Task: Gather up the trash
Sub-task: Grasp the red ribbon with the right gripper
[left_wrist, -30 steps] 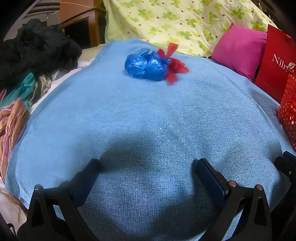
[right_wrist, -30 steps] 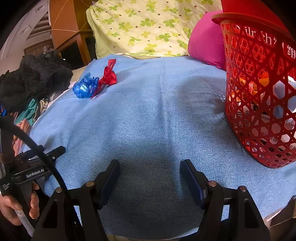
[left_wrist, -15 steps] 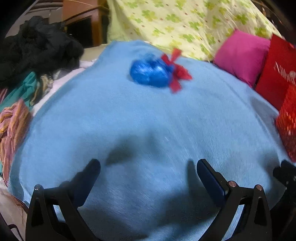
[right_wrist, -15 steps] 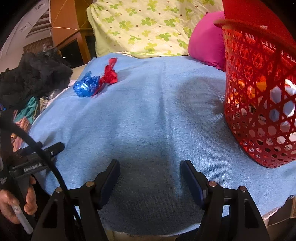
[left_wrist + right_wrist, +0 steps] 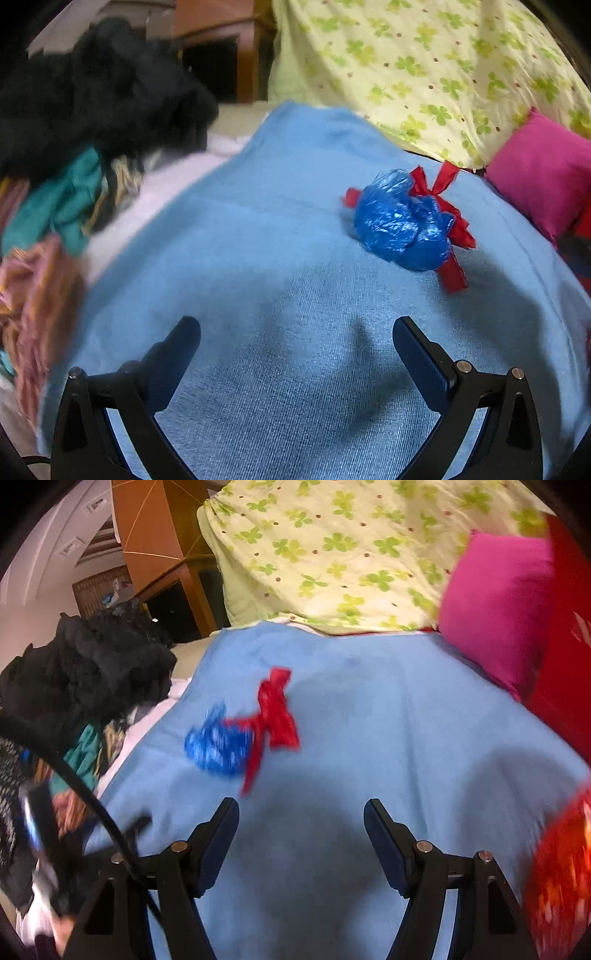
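Both grippers gaping, empty; blue bag [image 5: 402,225] w/ red scrap [image 5: 275,710] ahead.

A light blue blanket [image 5: 258,258] covers the bed. A heap of black and teal clothes [image 5: 92,122] lies on its left side. A clover-print quilt [image 5: 332,554] and pink pillow [image 5: 495,605] sit behind.

Left tongs [image 5: 295,332] spread wide and holding nothing, right tongs [image 5: 301,812] likewise parted, both angled downward
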